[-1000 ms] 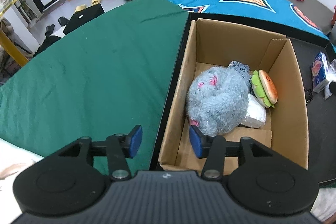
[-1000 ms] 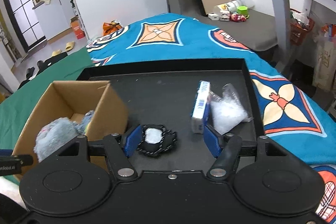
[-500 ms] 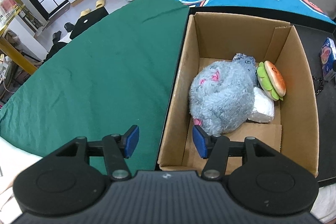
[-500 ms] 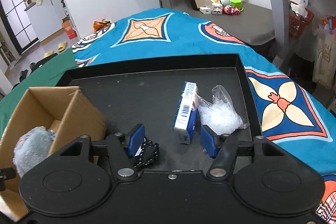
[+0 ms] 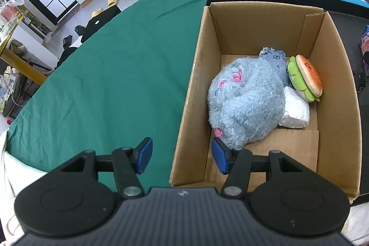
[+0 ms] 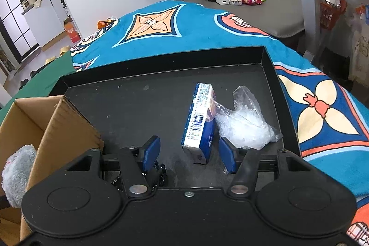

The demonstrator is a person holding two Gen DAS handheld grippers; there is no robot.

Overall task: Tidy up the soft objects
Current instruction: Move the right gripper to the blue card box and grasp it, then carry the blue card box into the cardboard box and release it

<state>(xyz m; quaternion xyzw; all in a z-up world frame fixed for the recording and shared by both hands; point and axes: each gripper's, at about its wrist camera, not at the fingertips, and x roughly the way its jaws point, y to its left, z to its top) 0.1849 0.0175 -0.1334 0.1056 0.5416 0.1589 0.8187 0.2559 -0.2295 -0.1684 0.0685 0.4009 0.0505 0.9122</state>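
On the black tray (image 6: 161, 93) our right gripper (image 6: 189, 153) had dropped from the dark braided piece (image 6: 159, 173) to straddle the tissue pack (image 6: 200, 126), jaws unclenched, while our left gripper (image 5: 180, 155) idled, released, astride the box (image 5: 334, 75) wall.

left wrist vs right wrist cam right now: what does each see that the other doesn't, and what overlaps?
Left wrist only: the box floor, with the burger plush, a denim piece and a white packet beside the grey toy; the left gripper, its jaws straddling the box's left wall.

Right wrist only: the blue carton standing on the black tray, between the jaws of the right gripper, untouched; the crumpled clear bag; a black cord.

Both: the cardboard box and grey plush.
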